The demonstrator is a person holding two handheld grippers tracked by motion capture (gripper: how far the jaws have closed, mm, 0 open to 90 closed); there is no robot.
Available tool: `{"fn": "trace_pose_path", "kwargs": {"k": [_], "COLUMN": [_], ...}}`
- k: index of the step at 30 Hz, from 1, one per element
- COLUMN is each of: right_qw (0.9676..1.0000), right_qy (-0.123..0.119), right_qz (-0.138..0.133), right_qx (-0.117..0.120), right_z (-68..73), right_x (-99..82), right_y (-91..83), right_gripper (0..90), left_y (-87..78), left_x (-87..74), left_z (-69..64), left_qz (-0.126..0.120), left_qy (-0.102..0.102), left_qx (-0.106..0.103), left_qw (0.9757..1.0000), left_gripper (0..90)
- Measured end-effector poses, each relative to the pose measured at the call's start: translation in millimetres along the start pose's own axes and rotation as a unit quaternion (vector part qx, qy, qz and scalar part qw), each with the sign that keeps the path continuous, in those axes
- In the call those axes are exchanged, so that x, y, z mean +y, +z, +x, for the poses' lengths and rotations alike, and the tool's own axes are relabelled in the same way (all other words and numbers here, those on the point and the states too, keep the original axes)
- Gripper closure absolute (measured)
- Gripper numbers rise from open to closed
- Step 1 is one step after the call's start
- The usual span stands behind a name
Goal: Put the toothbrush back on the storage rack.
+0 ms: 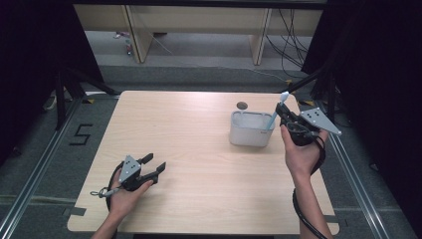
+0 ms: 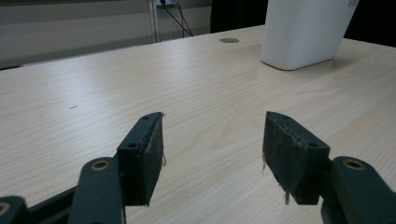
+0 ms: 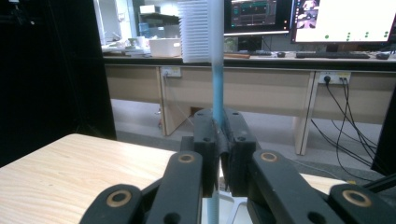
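Grey carpet, black curtains and a row of pale desks with dangling cables surround the light wooden table (image 1: 199,164) in the high view, and the tabletop carries little: a white ribbed container (image 1: 251,128) toward its far right part, and a small round dark cable port (image 1: 242,105) just behind that. Wide bare wood lies across the left and middle of the top. At the near left, the left gripper (image 1: 153,167) rests low over the wood in the person's hand, jaws spread and holding nothing, well apart from the container. At the right edge, the right gripper (image 1: 284,115) is held above the container's right end, clamped on a toothbrush (image 1: 276,110) with a light blue handle; the bristle head points up and away, and the handle's lower end slants down inside the container's rim. From the left gripper view, the two black pads (image 2: 149,154) stand wide apart with only bare wood grain between them, the white container (image 2: 306,32) stands ahead to the right, and the cable port (image 2: 229,40) sits flat on the top beside it. From the right gripper view, the jaws are pressed tight around the toothbrush handle (image 3: 217,93), which rises upright between them to its white bristles, with monitors and desks behind; the table's far corner (image 3: 70,158) drops off at the left, and a bit of white rim shows low between the jaws.
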State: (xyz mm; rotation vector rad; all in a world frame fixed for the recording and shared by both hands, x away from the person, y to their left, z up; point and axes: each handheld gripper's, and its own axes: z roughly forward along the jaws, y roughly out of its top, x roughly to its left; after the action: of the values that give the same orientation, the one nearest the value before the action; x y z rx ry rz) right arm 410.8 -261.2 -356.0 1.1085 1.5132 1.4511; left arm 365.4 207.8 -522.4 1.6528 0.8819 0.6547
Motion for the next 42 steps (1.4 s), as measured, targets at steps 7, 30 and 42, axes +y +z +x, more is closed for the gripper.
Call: {"fn": "trace_pose_path", "kwargs": {"k": [7, 30, 42], "right_qw": [0.9999, 0.9993, 0.9990], "right_qy": [-0.004, -0.006, 0.005], "right_qz": [-0.009, -0.007, 0.007], "right_qx": [-0.012, -0.036, -0.043], "right_z": [-4.0, -14.7, -20.2], "right_x": [4.3, -3.4, -14.3], "right_y": [1.9, 16.9, 24.4], "right_gripper": [85.8, 85.6, 85.5], "left_y": [0.0, -0.1, 0.0], "left_x": [0.0, -0.1, -0.1], "left_z": [0.0, 0.1, 0.0], "left_qz": [-0.001, -0.002, -0.001], "left_qy": [0.000, -0.002, -0.001], "left_qx": [0.000, 0.000, 0.000], "left_qw": [1.0000, 1.0000, 1.0000], "left_gripper": [38.1, 38.1, 38.1]}}
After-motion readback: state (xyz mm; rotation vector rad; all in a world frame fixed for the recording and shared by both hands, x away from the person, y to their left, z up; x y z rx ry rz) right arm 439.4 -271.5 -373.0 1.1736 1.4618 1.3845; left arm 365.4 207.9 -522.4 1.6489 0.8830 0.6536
